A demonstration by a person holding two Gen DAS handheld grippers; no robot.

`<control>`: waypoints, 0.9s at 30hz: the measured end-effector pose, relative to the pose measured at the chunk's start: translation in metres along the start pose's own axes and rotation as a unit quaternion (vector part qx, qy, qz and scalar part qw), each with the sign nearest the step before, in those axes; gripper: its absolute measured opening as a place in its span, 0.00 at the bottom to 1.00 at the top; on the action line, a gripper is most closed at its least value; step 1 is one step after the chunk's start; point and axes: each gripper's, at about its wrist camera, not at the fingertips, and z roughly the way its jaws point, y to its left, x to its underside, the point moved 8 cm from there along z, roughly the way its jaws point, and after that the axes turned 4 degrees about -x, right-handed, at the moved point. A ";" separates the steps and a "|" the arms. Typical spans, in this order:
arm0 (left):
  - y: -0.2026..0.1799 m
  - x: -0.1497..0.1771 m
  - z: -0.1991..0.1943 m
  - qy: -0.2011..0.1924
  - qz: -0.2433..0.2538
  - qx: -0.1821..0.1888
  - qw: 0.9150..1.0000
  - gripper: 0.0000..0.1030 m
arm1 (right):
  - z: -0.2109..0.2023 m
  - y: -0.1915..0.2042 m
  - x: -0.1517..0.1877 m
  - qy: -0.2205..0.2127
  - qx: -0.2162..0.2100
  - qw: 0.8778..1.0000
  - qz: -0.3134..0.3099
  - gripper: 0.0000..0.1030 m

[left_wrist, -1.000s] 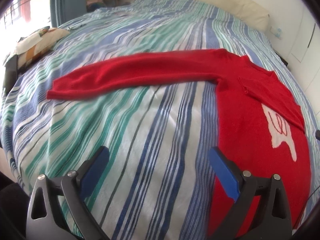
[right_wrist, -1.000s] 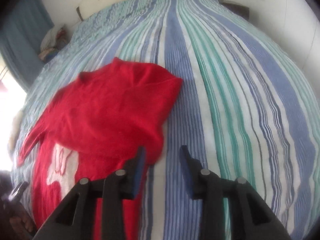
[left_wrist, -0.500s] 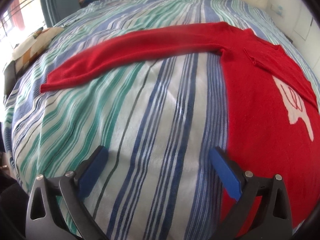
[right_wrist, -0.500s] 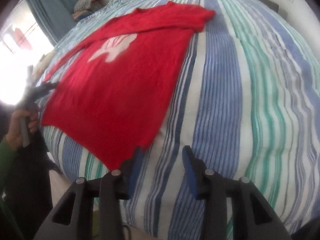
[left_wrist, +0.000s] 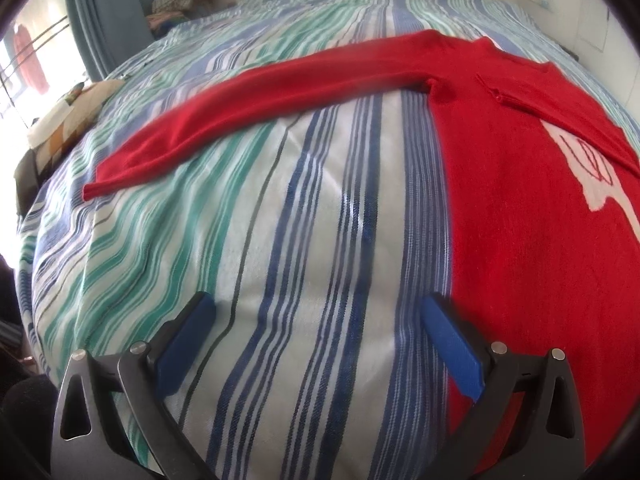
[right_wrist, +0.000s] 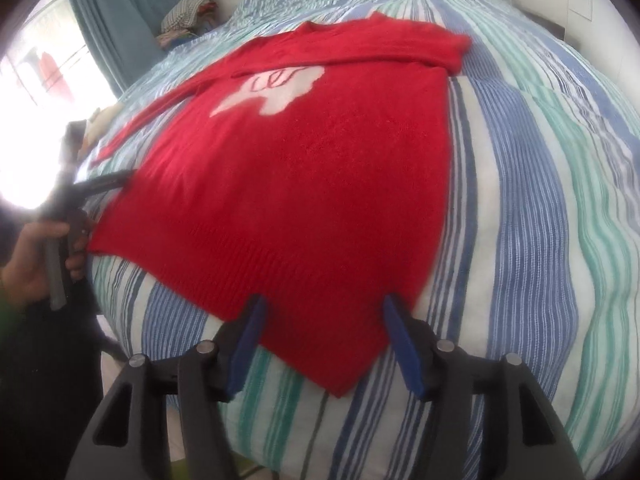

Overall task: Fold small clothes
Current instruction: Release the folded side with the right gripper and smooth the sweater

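A red sweater with a white motif lies flat on the striped bed. Its far sleeve is folded across the top; the other sleeve stretches out to the left. My right gripper is open, its jaws straddling the sweater's near hem corner just above the cloth. My left gripper is wide open over bare bedding, its right finger at the sweater's left edge. It also shows at the left of the right wrist view, held by a hand.
The striped blue, green and white bedspread covers the bed. A pillow lies at the bed's left edge. A pile of clothes sits by the blue curtain. The bed's near edge drops off below the right gripper.
My right gripper swung from beside the sweater's shoulder to its near hem corner and opened wider. My left gripper moved closer to the bedding beside the sweater's left edge.
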 end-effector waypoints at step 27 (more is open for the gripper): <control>0.215 -0.084 0.052 0.097 -0.227 0.112 0.962 0.80 | 0.009 0.008 0.005 -0.003 0.009 1.000 -0.020 0.75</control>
